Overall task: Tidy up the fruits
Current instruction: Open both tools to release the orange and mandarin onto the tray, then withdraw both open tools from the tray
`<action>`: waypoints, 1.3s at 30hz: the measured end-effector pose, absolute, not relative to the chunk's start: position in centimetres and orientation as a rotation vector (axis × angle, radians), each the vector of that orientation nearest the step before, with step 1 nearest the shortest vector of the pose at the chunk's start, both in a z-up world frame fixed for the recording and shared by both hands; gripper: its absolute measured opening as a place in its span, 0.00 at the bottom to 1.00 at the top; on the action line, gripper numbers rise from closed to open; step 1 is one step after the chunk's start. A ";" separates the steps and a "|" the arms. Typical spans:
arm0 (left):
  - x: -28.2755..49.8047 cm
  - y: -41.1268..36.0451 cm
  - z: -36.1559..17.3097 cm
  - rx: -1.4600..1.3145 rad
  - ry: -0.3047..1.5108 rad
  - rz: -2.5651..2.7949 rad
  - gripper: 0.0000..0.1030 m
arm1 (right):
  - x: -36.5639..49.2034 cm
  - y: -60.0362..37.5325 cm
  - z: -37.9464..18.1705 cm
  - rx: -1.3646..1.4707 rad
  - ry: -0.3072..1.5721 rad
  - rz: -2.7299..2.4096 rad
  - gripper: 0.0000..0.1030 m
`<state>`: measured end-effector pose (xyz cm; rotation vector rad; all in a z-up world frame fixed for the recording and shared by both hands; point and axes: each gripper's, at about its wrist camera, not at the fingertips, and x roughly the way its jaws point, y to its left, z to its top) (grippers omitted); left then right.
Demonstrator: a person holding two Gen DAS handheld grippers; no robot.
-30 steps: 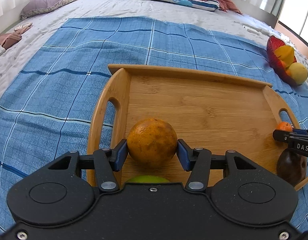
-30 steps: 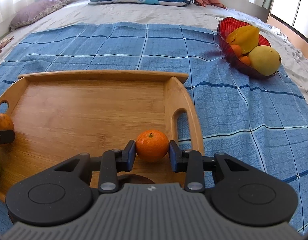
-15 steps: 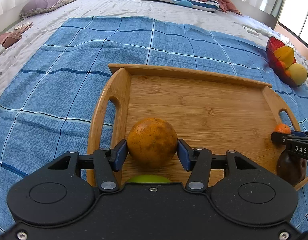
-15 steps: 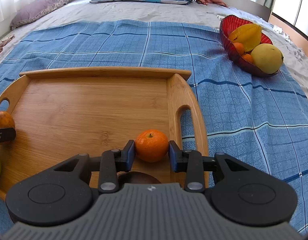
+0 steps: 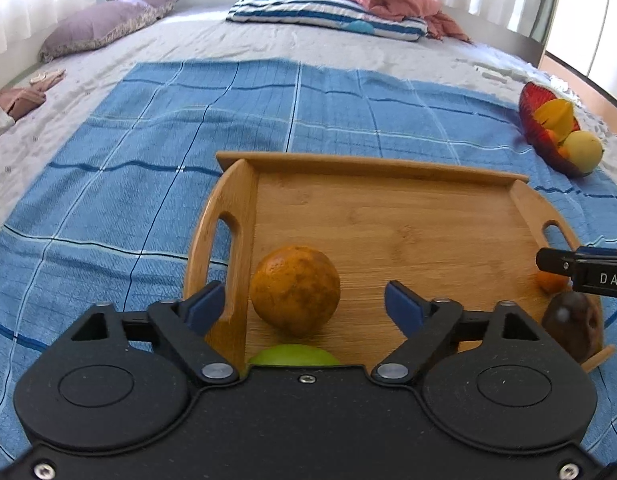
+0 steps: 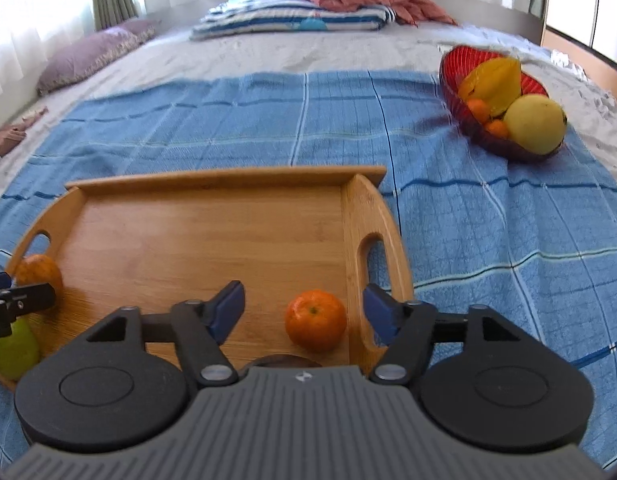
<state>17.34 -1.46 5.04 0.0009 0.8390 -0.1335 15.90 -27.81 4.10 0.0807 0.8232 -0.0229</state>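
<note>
Fruit sits on the wooden tray at both near corners. We note a large orange resting on the tray floor just inside the left handle wall, with a green fruit directly nearer the camera, mostly hidden by the tool body. We find the left gripper spread wide, its blue pads clear of the orange on either side and gripping nothing. On the other side, a small mandarin stands close beside the right handle wall, with a dark brown fruit just near of it. The right gripper is likewise released, pads apart from the mandarin and holding nothing.

We judge both fruits set down and the step in hand to be the withdrawal. To do it well, we advise drawing each tool straight back and slightly up, keeping the pads wide so neither brushes its round fruit and sets it rolling. The left pad stands outside the handle wall, so a sideways move risks catching the tray.

Beyond the tray lies a blue checked cloth, and on its far right a red bowl holding more fruit.
</note>
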 end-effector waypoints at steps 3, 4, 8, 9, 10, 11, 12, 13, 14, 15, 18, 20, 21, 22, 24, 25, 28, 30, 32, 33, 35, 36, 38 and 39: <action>16.0 -1.6 5.8 0.022 0.797 -0.145 0.90 | 15.0 -27.7 4.8 0.065 0.787 -0.013 0.85; 15.6 -1.7 6.0 0.028 0.785 -0.147 0.91 | 14.6 -27.7 5.0 0.062 0.773 -0.011 0.86; 13.4 -2.1 6.9 0.043 0.728 -0.179 0.95 | 12.8 -27.5 5.7 0.030 0.718 -0.018 0.89; 13.0 -2.2 7.1 0.047 0.718 -0.188 0.95 | 12.3 -27.4 5.8 0.021 0.705 -0.024 0.90; 12.4 -2.4 7.3 0.050 0.706 -0.197 0.95 | 11.8 -27.2 6.0 0.009 0.693 -0.033 0.90; 11.9 -2.5 7.4 0.051 0.697 -0.203 0.96 | 11.3 -27.1 6.1 -0.001 0.683 -0.040 0.90; 11.4 -2.6 7.6 0.051 0.687 -0.210 0.96 | 10.9 -27.0 6.2 -0.010 0.675 -0.047 0.90; 11.0 -2.7 7.7 0.050 0.681 -0.216 0.96 | 10.4 -26.9 6.3 -0.016 0.667 -0.052 0.91; 10.5 -2.8 7.9 0.048 0.675 -0.224 0.97 | 10.0 -26.8 6.4 -0.019 0.661 -0.055 0.91; 10.1 -2.9 8.0 0.045 0.672 -0.232 0.97 | 9.6 -26.7 6.5 -0.022 0.655 -0.059 0.91; 9.0 -3.1 8.2 0.035 0.664 -0.254 0.97 | 8.4 -26.4 6.7 -0.033 0.638 -0.061 0.92; 8.4 -3.2 8.3 0.027 0.661 -0.266 0.97 | 7.7 -26.1 6.8 -0.045 0.626 -0.064 0.93; 8.0 -3.2 8.3 0.024 0.659 -0.271 0.98 | 7.4 -26.0 6.9 -0.054 0.620 -0.065 0.93; 7.7 -3.2 8.3 0.023 0.658 -0.275 0.98 | 7.0 -25.8 6.9 -0.062 0.616 -0.064 0.94; 7.2 -3.3 8.3 0.024 0.655 -0.279 0.98 | 6.6 -25.4 6.9 -0.078 0.609 -0.062 0.94; 6.9 -3.3 8.2 0.026 0.653 -0.280 0.98 | 6.2 -25.1 6.9 -0.090 0.604 -0.060 0.95; 5.9 -3.3 7.9 0.025 0.654 -0.285 0.98 | 5.4 -24.6 6.6 -0.120 0.597 -0.057 0.96; 5.3 -3.2 7.5 0.022 0.658 -0.290 0.98 | 4.9 -24.4 6.4 -0.135 0.595 -0.056 0.97; 4.7 -3.2 7.2 0.019 0.661 -0.293 0.98 | 4.4 -24.2 6.0 -0.149 0.595 -0.055 0.97; 4.4 -3.2 7.1 0.019 0.662 -0.294 0.98 | 4.2 -24.2 5.9 -0.154 0.596 -0.055 0.97; 3.9 -3.2 6.8 0.023 0.664 -0.299 0.98 | 3.7 -24.1 5.6 -0.161 0.595 -0.059 0.97; 3.7 -3.2 6.6 0.024 0.664 -0.300 0.98 | 3.5 -24.1 5.4 -0.163 0.595 -0.060 0.97; 3.0 -3.3 6.4 0.031 0.659 -0.305 0.99 | 3.1 -24.1 5.3 -0.159 0.594 -0.059 0.97; 2.8 -3.3 6.3 0.033 0.657 -0.309 0.99 | 2.8 -24.2 5.2 -0.155 0.591 -0.059 0.97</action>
